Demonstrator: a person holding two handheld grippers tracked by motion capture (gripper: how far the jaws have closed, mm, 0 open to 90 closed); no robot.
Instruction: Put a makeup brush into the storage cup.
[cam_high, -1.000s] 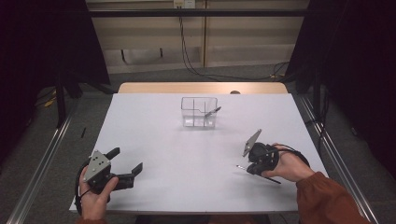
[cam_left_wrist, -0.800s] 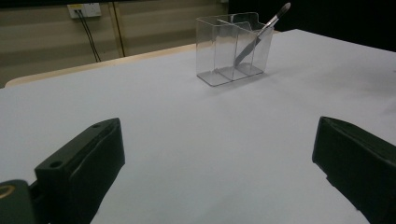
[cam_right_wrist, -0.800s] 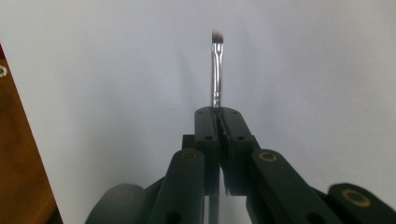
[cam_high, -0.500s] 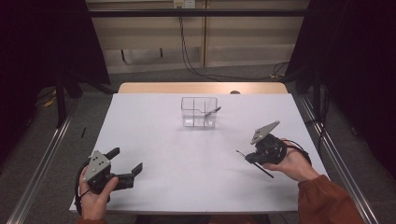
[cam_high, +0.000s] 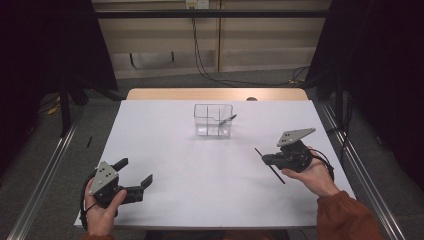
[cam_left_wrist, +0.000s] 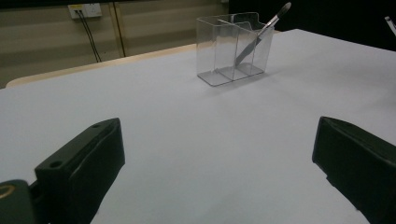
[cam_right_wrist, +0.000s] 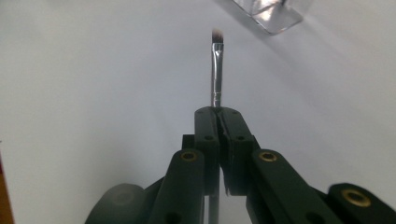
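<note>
My right gripper (cam_high: 266, 159) (cam_right_wrist: 218, 112) is shut on a thin makeup brush (cam_high: 272, 170) (cam_right_wrist: 216, 70) above the white table's right side. The silver ferrule and dark bristle tip stick out past the jaws in the right gripper view. A clear plastic organizer (cam_high: 213, 120) (cam_left_wrist: 233, 46) with compartments stands at the table's far middle. Another brush (cam_high: 227, 119) (cam_left_wrist: 261, 35) leans in its right compartment. My left gripper (cam_high: 135, 172) (cam_left_wrist: 215, 154) rests open at the near left corner, nothing between its jaws.
The white table (cam_high: 200, 170) reaches a wooden strip (cam_high: 215, 94) at its far edge. Metal rails (cam_high: 360, 165) run along both sides on the floor. Cables (cam_high: 200, 55) hang on the back wall.
My right hand has turned and shifted slightly right and away, so the grey plate now lies flatter and the brush points more across the table. The left gripper has not moved.
</note>
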